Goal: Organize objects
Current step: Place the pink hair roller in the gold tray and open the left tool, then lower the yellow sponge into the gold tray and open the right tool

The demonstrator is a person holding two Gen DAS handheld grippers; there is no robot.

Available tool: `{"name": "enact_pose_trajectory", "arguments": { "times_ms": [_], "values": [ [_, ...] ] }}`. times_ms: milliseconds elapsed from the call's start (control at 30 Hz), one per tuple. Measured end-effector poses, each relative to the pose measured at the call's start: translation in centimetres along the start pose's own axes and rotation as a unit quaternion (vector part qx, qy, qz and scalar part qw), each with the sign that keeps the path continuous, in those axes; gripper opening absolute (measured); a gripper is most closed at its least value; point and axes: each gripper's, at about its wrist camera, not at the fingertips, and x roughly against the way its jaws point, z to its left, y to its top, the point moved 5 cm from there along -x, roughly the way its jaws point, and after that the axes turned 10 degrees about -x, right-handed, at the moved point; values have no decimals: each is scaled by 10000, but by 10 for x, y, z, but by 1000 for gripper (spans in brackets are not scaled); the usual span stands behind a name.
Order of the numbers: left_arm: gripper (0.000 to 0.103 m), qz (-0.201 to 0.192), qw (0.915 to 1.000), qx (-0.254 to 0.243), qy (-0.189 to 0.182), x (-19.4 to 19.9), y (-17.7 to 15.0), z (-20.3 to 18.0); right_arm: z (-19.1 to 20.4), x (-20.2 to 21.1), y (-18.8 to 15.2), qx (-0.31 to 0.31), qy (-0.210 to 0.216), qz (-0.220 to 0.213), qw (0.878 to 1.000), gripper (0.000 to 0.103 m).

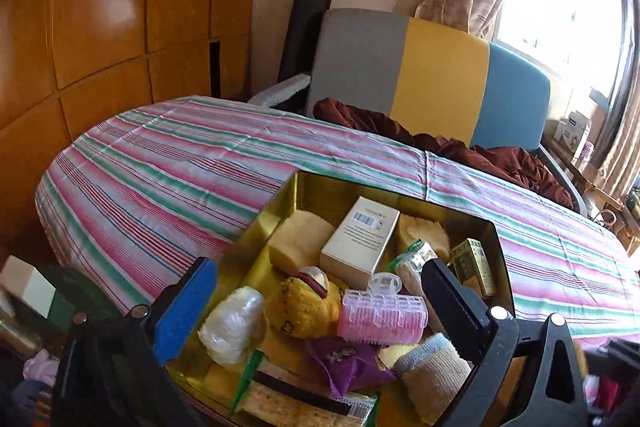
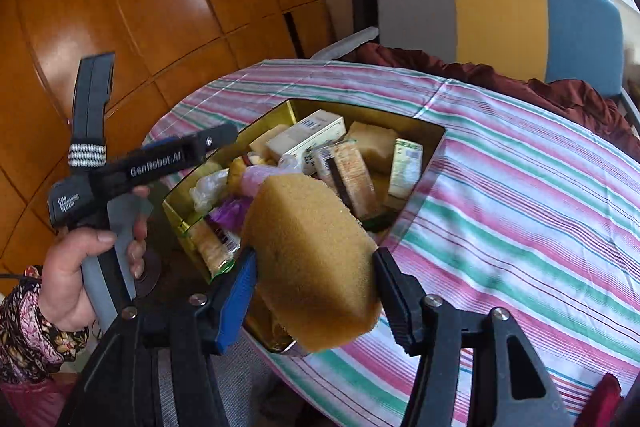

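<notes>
A gold tin on the striped table is filled with several small things: a white box, a pink hair roller, a yellow plush toy, a purple pouch and pale sponges. My left gripper hangs open just above them, with nothing pressed between its pads. My right gripper is shut on a large tan sponge, held above the near corner of the tin. A hand in a floral sleeve holds the left gripper's handle at the tin's left side.
The striped tablecloth covers a rounded table. Behind it stands a chair with a grey, yellow and blue back and maroon cloth on its seat. Orange wooden cabinets fill the left; a bright window is at the right.
</notes>
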Motion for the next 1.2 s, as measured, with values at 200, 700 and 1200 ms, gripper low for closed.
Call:
{"name": "enact_pose_trajectory", "arguments": {
  "times_ms": [200, 700, 1200],
  "values": [
    [103, -176, 9988, 0, 454, 18, 13, 18, 35, -32, -13, 122, 407, 698, 9967, 60],
    [103, 118, 9984, 10, 546, 18, 2, 29, 46, -87, -9, 730, -1043, 834, 9883, 61],
    [103, 543, 9955, -20, 777, 18, -13, 38, 19, -47, -1, -546, 17, 390, 9977, 84]
  ]
}}
